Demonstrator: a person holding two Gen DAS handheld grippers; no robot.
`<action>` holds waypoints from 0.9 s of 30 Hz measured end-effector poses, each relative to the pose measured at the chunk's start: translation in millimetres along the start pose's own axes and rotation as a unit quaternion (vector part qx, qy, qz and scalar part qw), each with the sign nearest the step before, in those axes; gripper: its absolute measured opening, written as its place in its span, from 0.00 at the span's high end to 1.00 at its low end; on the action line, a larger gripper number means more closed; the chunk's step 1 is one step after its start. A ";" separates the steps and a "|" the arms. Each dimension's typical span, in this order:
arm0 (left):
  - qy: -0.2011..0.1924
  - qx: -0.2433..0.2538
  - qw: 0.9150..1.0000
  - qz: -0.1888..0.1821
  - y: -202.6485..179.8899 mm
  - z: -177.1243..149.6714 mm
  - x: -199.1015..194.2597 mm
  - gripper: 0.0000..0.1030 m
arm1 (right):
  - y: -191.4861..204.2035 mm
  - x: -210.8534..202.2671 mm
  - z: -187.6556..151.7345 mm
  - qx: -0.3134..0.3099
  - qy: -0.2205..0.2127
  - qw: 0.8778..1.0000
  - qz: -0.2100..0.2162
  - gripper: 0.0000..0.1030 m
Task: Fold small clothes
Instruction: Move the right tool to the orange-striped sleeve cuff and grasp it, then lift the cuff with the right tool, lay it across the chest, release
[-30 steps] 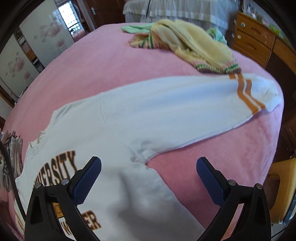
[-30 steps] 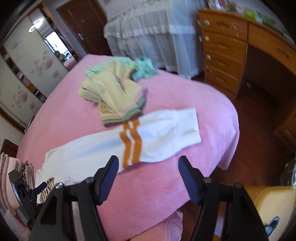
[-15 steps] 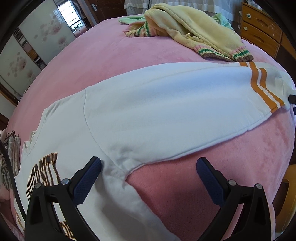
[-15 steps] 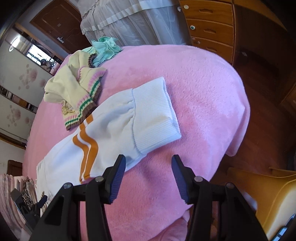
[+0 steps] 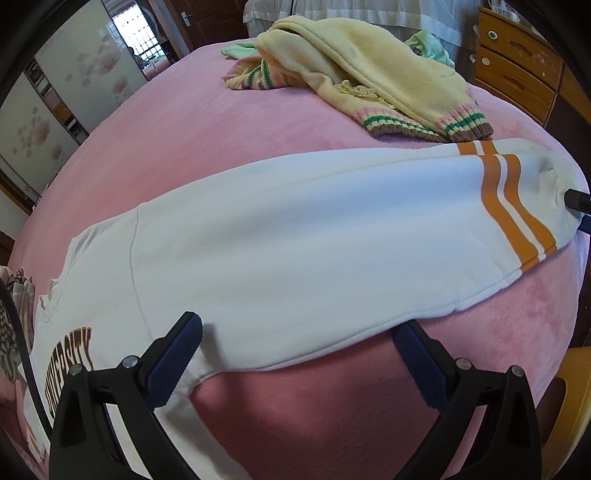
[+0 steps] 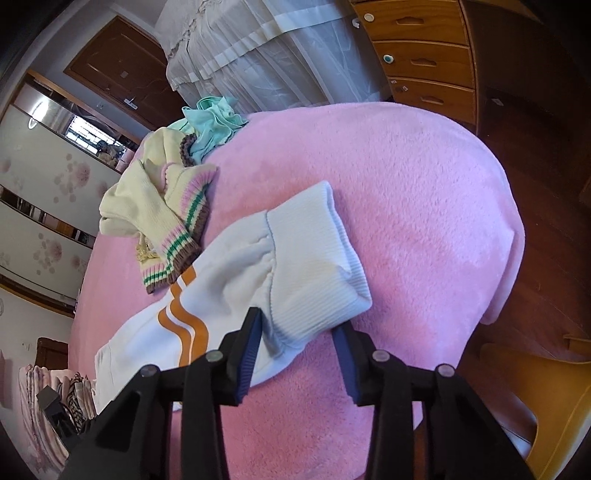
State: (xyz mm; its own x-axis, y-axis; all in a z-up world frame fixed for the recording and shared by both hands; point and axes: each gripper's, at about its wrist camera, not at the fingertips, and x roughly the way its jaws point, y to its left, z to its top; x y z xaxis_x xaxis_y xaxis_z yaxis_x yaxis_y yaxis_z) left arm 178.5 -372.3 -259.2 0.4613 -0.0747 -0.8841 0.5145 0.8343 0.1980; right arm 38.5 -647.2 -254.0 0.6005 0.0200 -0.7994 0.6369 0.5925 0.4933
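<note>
Here, a white fleece sweatshirt [image 5: 295,236] on a plush pink bed [image 5: 229,122].
Both grippers' fingers spread: right gripper [image 6: 301,354] straddling the ribbed cuff [image 6: 314,266], left gripper [image 5: 295,363] lower-frame; print reads "VERSITY".

Daylight does all the work here, pretty bright and even. It comes from the barred window [image 5: 138,35] far back in the room, which blows out to near white in both views. The fuzzy pink blanket [image 5: 177,122] is evenly lit up top but falls into a deep reddish shadow right under the left camera. The white sweatshirt sleeve with orange stripes [image 5: 314,229] looks slightly bluish. Heavy fisheye bending everywhere, with black vignette corners. The right view is a bit soft; the wooden drawer unit [image 6: 424,55] stays dim.
</note>
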 end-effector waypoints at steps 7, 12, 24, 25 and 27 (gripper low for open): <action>0.000 -0.044 0.999 -0.027 4.6 8.5 -4.3 0.01 | 15.3 -5.5 2.9 -0.030 -0.030 0.999 -0.012 0.70; 0.004 -0.055 0.998 -0.026 6.3 9.8 -2.5 0.01 | 13.0 6.8 8.2 -0.016 -0.017 0.999 -0.021 0.70; 0.006 -0.073 0.996 -0.046 17.0 7.9 -15.4 0.04 | 60.1 -46.3 5.2 -0.105 -0.085 0.991 0.004 0.85; 0.005 -0.075 0.996 -0.048 18.8 7.3 -18.4 0.04 | 66.3 -52.0 5.1 -0.113 -0.090 0.989 0.009 0.85; 0.001 -0.078 0.996 -0.051 22.9 6.1 -26.3 0.04 | 79.0 -62.4 4.6 -0.130 -0.098 0.986 0.022 0.86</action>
State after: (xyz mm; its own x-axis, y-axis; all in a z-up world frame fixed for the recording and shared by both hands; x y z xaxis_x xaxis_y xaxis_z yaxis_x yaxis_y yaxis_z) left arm 182.6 -354.5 -228.9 0.4106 -0.1623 -0.8973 0.4401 0.8971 0.0391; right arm 53.6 -605.4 -163.6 0.7234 -0.0908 -0.6844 0.4779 0.7813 0.4015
